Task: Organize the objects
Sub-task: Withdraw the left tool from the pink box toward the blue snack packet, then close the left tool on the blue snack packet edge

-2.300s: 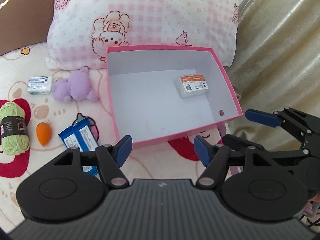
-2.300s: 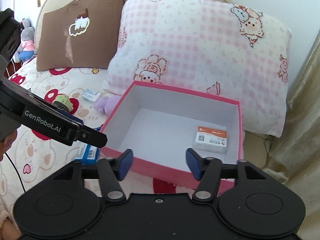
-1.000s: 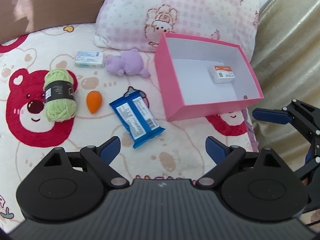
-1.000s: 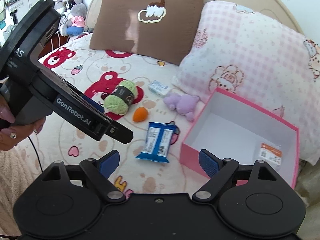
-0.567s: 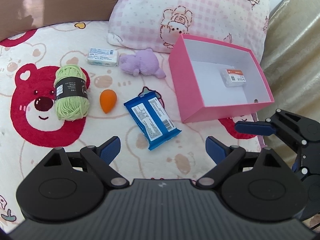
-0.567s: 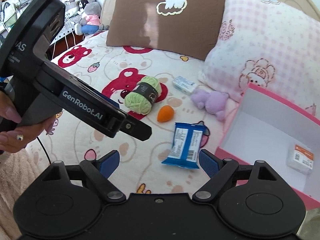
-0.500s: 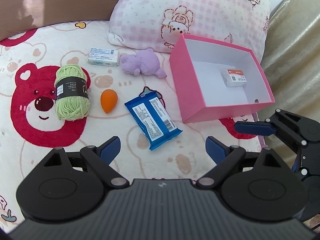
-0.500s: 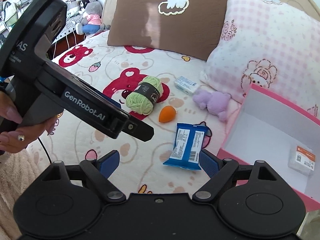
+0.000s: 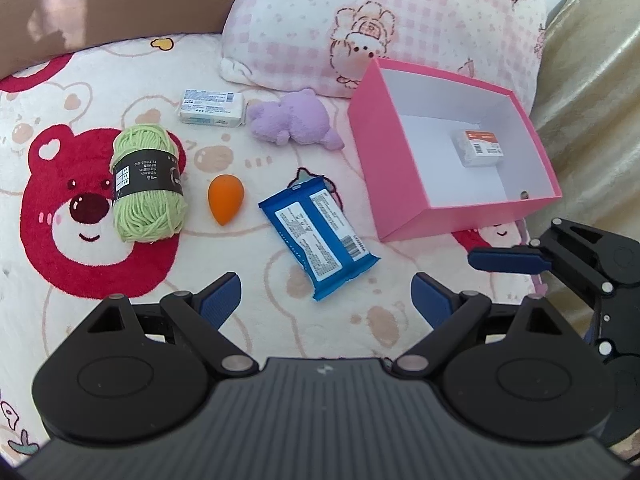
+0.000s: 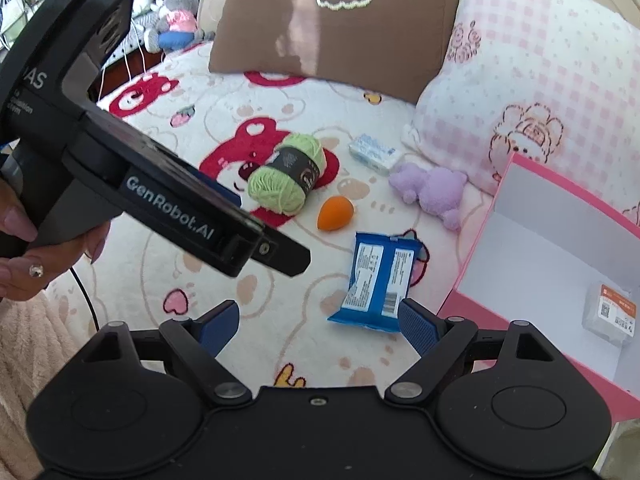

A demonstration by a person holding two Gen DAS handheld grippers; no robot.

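While the left wrist view looks down over a bed [image 9: 248,344] covered in a cream blanket printed with red bears, the left gripper [image 9: 326,296] hangs above it with its blue-padded fingers [image 9: 220,298] spread wide and nothing between them. Just ahead of the fingers lies a blue packet [image 9: 318,228], label side up and set at a slant. Left of the packet sits an orange egg-shaped sponge [image 9: 225,199], and further left a green yarn skein [image 9: 148,189] with a black band rests on a red bear print. Behind these, near a pink checked pillow [image 9: 384,20], lie a small white pack [image 9: 212,108] and, just beside it, a purple plush toy [image 9: 296,122]. To the right stands an open pink box [image 9: 404,196] with a white inside; a small clear case with an orange label [image 9: 478,148] lies on its floor toward the far right corner. At the lower right edge the right gripper [image 9: 508,261] shows one blue finger and its black linkage, in front of the box.

From the right wrist view, the right gripper [image 10: 318,322] also holds its fingers [image 10: 416,322] wide apart and empty, with the blue packet [image 10: 380,280] lying just beyond them, its near end close to the right finger. The orange sponge [image 10: 335,207], the green yarn [image 10: 288,180], the white pack [image 10: 374,154] and the purple plush [image 10: 432,190] lie further out. The pink box [image 10: 476,268] fills the right side, the labelled case [image 10: 610,314] inside it. The left gripper's black body [image 10: 180,208] crosses the left of the view, held by a hand [image 10: 24,264]. A brown pillow [image 10: 332,16] leans at the head of the bed.
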